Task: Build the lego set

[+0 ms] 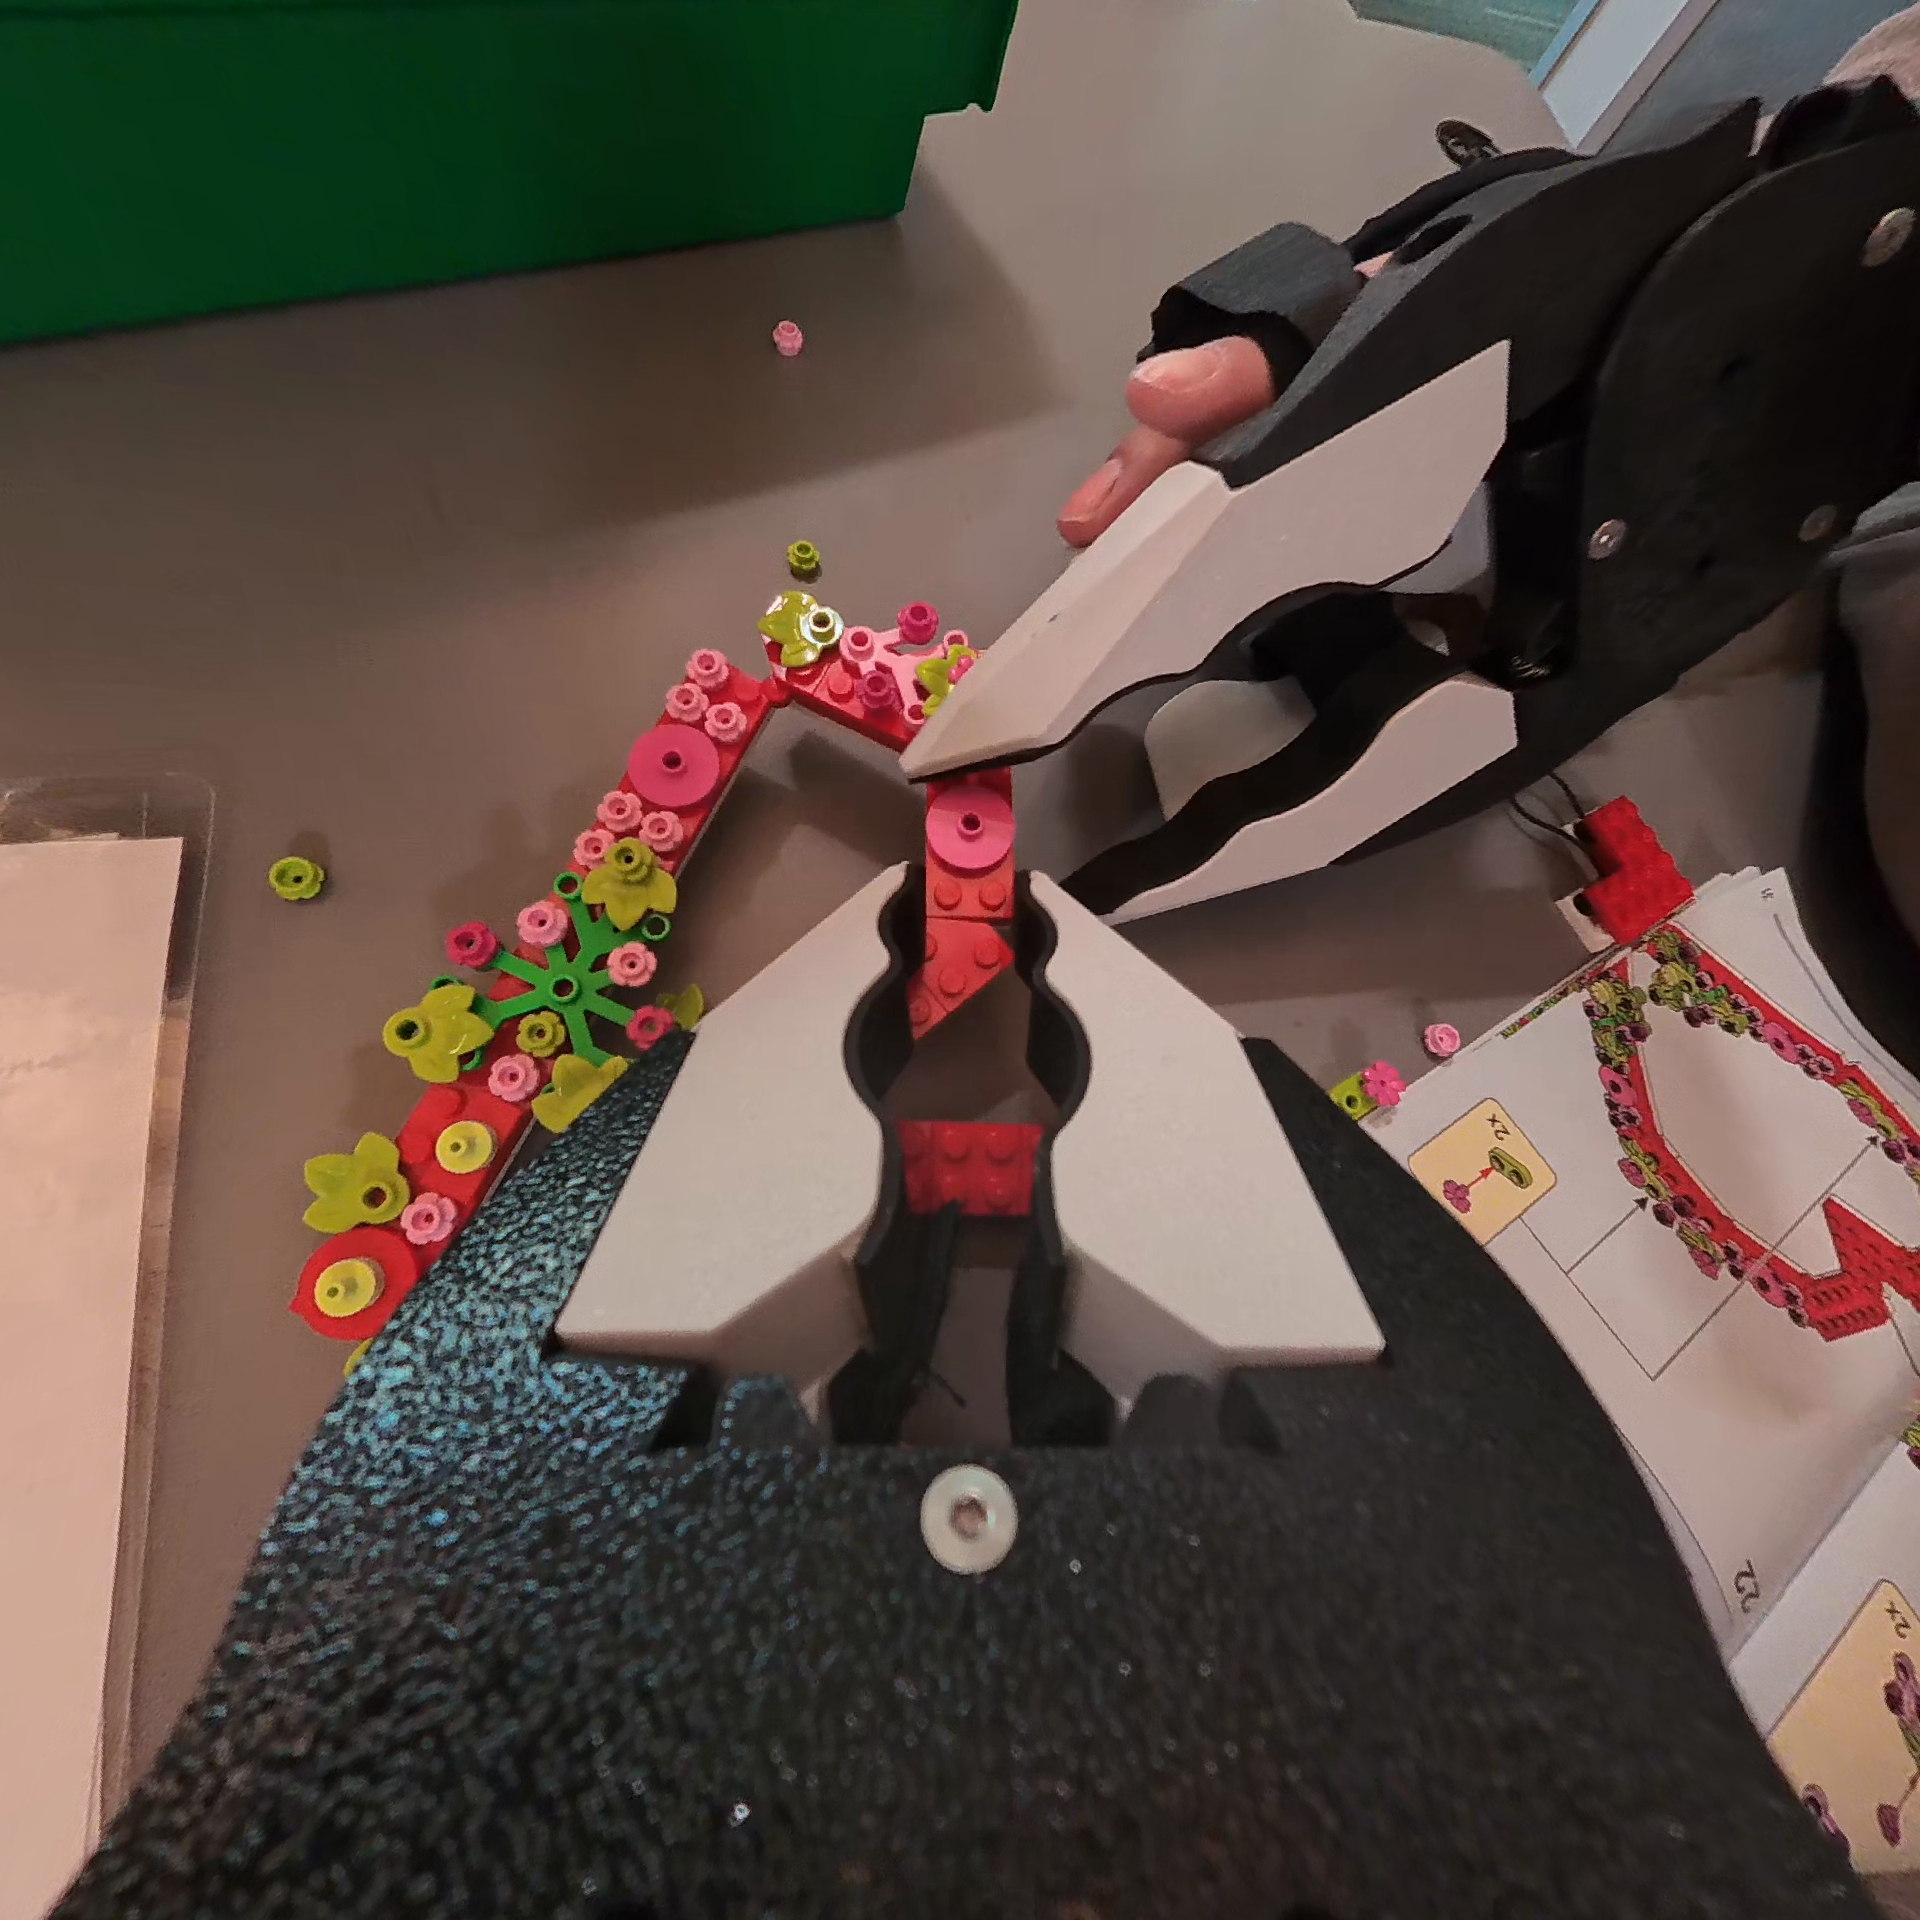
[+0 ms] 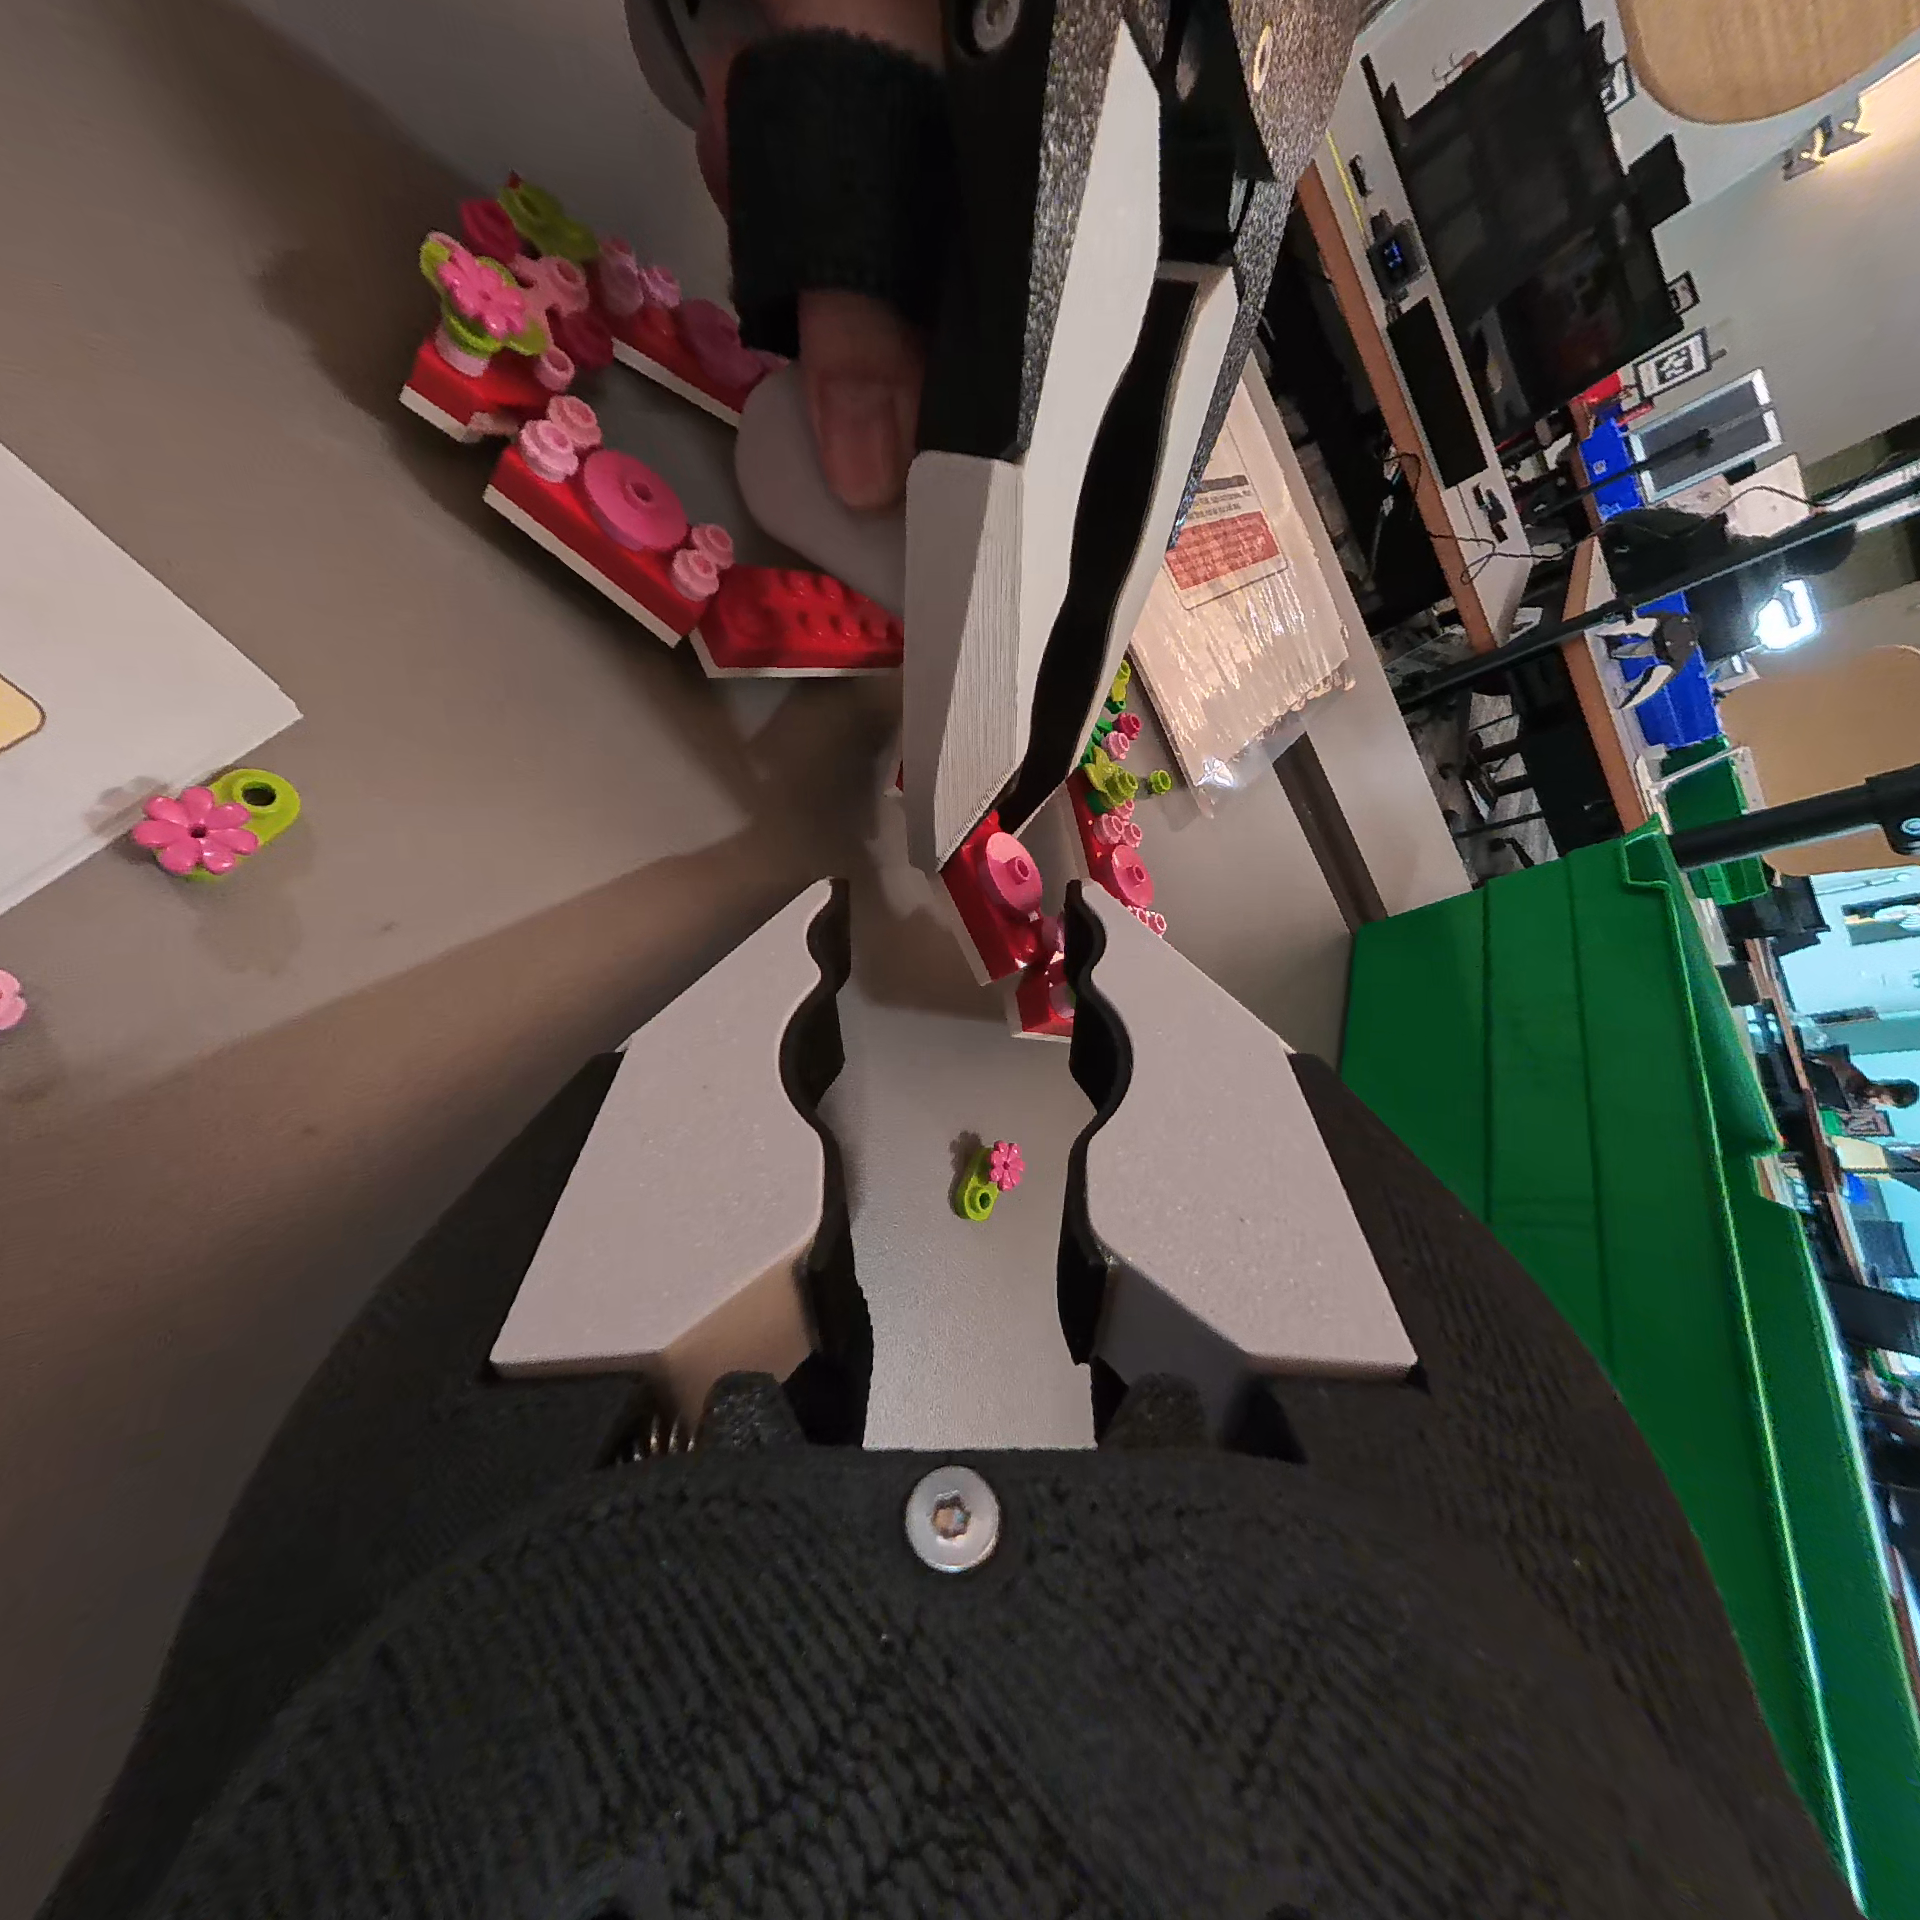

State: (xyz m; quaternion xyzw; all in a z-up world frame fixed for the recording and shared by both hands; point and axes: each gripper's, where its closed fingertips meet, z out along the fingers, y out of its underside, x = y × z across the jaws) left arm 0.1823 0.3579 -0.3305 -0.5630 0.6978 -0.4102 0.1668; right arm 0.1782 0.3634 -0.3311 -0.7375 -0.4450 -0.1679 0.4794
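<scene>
A red lego frame studded with pink and lime flowers lies on the grey table. My left gripper is shut on the frame's right arm, just below a pink disc. My right gripper comes in from the right with its jaws open. Its upper finger rests on the frame above the disc. In the right wrist view the right gripper is open around the same arm, with the left gripper clamped on it from above. More of the frame lies beyond.
An open instruction booklet lies at the right, with a small red brick stack and a lime piece with a pink flower beside it. A green bin stands at the back left. A plastic sleeve lies at left. Loose studs are scattered about. Both grippers' tips are close together, under 4 cm apart. The right tips stand about 15 cm off the small red brick stack.
</scene>
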